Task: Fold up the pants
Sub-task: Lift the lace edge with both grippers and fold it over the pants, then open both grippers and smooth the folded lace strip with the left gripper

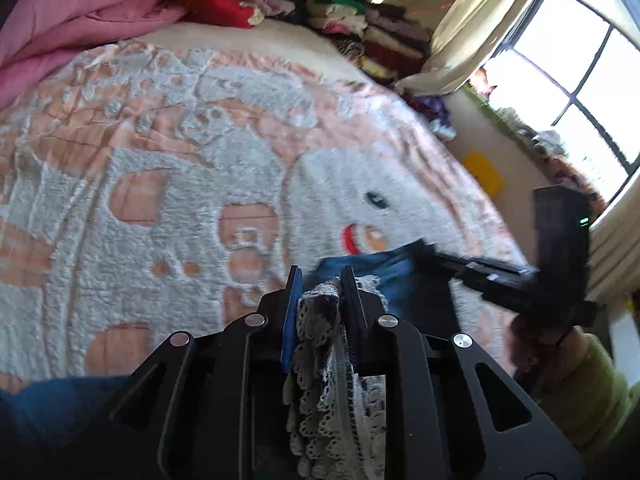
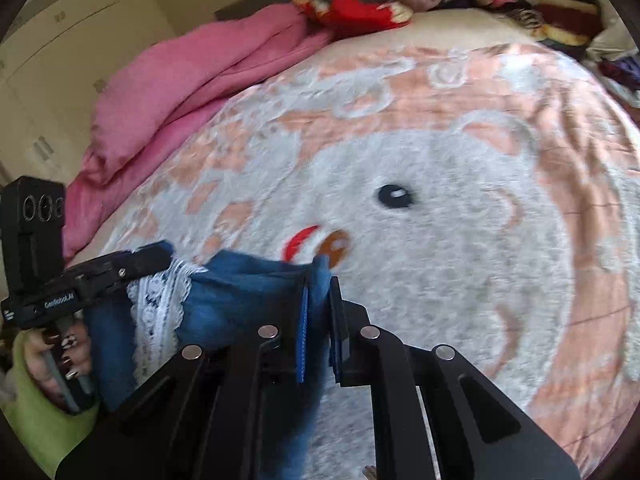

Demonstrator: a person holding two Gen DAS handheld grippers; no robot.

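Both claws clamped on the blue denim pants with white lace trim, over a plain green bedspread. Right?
Not quite. The left claw and right claw do clamp the blue denim pants with white lace trim, but the bedspread is a fluffy white-and-peach cartoon-print blanket, not plain green, as the right wrist view shows.

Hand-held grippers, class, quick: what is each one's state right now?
Left hand-held gripper: closed on the lace trim of the pants.
Right hand-held gripper: closed on the blue pants.
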